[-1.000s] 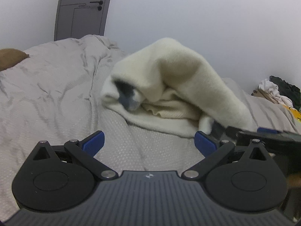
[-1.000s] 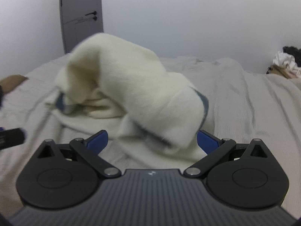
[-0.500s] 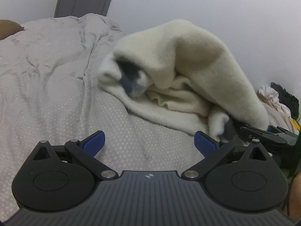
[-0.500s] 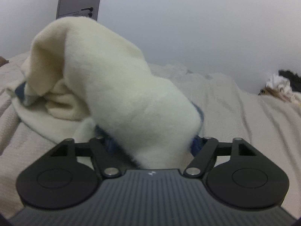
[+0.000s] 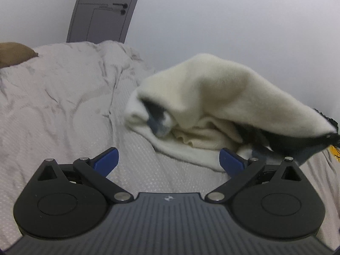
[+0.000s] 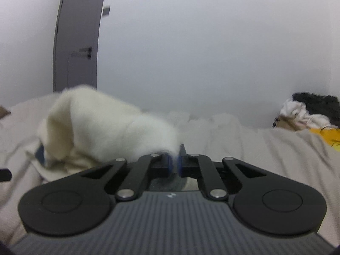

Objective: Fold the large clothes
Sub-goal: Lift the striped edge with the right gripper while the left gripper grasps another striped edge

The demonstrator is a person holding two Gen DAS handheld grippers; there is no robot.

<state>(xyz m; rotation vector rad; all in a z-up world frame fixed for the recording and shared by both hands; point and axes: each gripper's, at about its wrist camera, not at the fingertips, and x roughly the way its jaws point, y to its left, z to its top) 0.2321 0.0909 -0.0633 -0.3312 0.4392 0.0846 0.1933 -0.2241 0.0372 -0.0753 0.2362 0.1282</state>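
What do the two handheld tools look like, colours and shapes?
Both match: the left tool and right tool have black linkage arms with silver pivot pins, round black discs either side, a ribbed dark grey body with a small logo, and blue finger pads.

The garment is cream-white and fuzzy, with a dark blue-grey patch at its folded edge. Beneath it the bed cover is pale beige-grey with a fine dotted weave. Behind the bed, the door is grey against a white wall. Both tools are black with blue fingers. Right of the garment lies a black, white and yellow clothes heap.
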